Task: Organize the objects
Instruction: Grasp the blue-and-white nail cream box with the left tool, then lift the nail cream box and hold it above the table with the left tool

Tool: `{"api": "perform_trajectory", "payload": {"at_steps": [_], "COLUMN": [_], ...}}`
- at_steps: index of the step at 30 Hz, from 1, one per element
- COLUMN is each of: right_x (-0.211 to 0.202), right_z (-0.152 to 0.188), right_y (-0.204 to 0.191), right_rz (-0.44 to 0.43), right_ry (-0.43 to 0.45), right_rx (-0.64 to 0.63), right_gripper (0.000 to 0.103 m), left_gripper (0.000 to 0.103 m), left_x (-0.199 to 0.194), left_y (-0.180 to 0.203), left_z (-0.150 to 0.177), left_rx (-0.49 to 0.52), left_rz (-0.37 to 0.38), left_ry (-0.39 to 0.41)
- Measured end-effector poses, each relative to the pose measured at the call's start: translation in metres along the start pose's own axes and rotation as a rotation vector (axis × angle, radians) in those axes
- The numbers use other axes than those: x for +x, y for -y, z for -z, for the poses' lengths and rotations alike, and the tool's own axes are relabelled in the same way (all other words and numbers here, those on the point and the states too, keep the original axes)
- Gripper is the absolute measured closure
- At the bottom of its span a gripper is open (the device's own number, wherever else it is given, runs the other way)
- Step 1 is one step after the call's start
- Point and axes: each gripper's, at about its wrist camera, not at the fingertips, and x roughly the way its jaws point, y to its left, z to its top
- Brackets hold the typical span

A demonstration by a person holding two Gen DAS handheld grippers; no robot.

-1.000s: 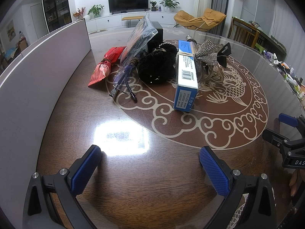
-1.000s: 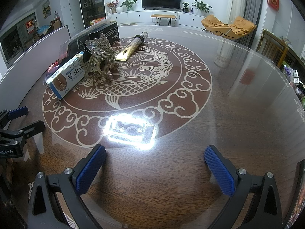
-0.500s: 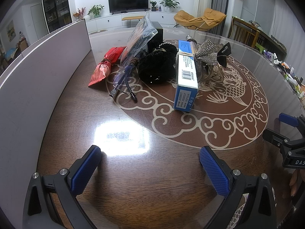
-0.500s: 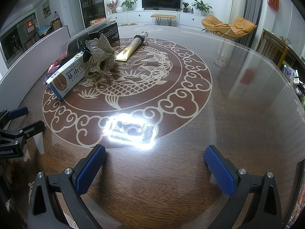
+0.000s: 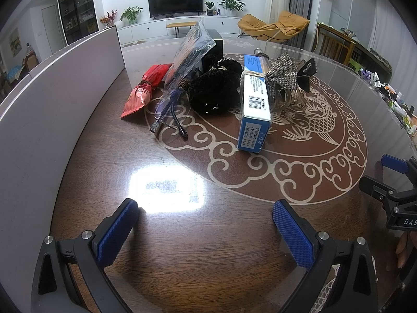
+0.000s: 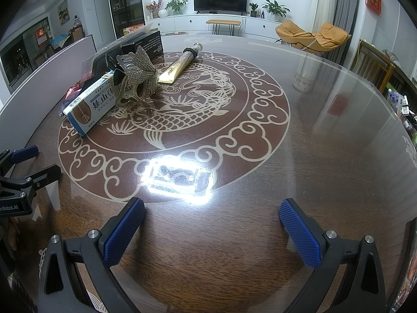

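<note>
A cluster of objects lies on the round table: a blue and white box [image 5: 254,104] [image 6: 90,107], a rhinestone bow hair claw [image 5: 282,78] [image 6: 140,70], a black fuzzy item [image 5: 213,91], a red packet [image 5: 143,91], a clear bag with a cable [image 5: 182,65], a black box [image 5: 215,45] [image 6: 148,43] and a gold tube [image 6: 179,64]. My left gripper [image 5: 206,224] is open and empty, well short of the cluster. My right gripper [image 6: 212,225] is open and empty over bare table, to the right of the cluster.
A white panel [image 5: 52,104] runs along the table's left edge. A bright lamp reflection [image 6: 179,177] lies on the glossy top. Small bottles [image 5: 396,99] crowd the far right rim. Chairs and a TV stand beyond.
</note>
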Motion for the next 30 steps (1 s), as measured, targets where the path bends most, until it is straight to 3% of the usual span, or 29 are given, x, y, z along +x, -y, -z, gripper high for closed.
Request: {"api": "perform_trajectory", "payload": {"at_steps": [2,6,9,13,14,15,16,17,18,24,29,30], "right_x": [0.0,0.0,0.0,0.0,0.0,0.0,0.0,0.0,0.0,0.0,0.0,0.0], "right_z": [0.0,0.0,0.0,0.0,0.0,0.0,0.0,0.0,0.0,0.0,0.0,0.0], "right_y": [0.0,0.0,0.0,0.0,0.0,0.0,0.0,0.0,0.0,0.0,0.0,0.0], "right_rz": [0.0,0.0,0.0,0.0,0.0,0.0,0.0,0.0,0.0,0.0,0.001,0.001], "right_ry": [0.0,0.0,0.0,0.0,0.0,0.0,0.0,0.0,0.0,0.001,0.001,0.001], "right_rx": [0.0,0.0,0.0,0.0,0.0,0.0,0.0,0.0,0.0,0.0,0.002,0.001], "right_gripper": [0.0,0.0,0.0,0.0,0.0,0.0,0.0,0.0,0.0,0.0,0.0,0.0], "left_gripper": [0.0,0.0,0.001,0.038,0.042,0.052,0.07,0.078,0.081,0.082,0.079,0.071], "left_x": [-0.002,-0.026,-0.029,0.009,0.018,0.025,0.032,0.038,0.041,0.01,-0.032,-0.035], "left_y": [-0.001,-0.003,0.021,0.06,0.063,0.062,0.06,0.056,0.052,0.042,0.017,0.01], "left_z": [0.002,-0.008,-0.036,-0.068,-0.073,-0.076,-0.078,-0.077,-0.075,-0.019,0.041,0.046], "left_rx": [-0.003,-0.038,0.064,0.195,0.187,0.169,0.148,0.126,0.104,0.055,-0.045,-0.057], "left_rz": [0.003,0.157,0.165,0.132,0.121,0.118,0.11,0.094,0.094,0.153,0.326,0.341], "left_ry": [0.001,0.101,0.141,0.047,0.039,0.036,0.031,0.022,0.019,0.021,-0.052,-0.057]}}
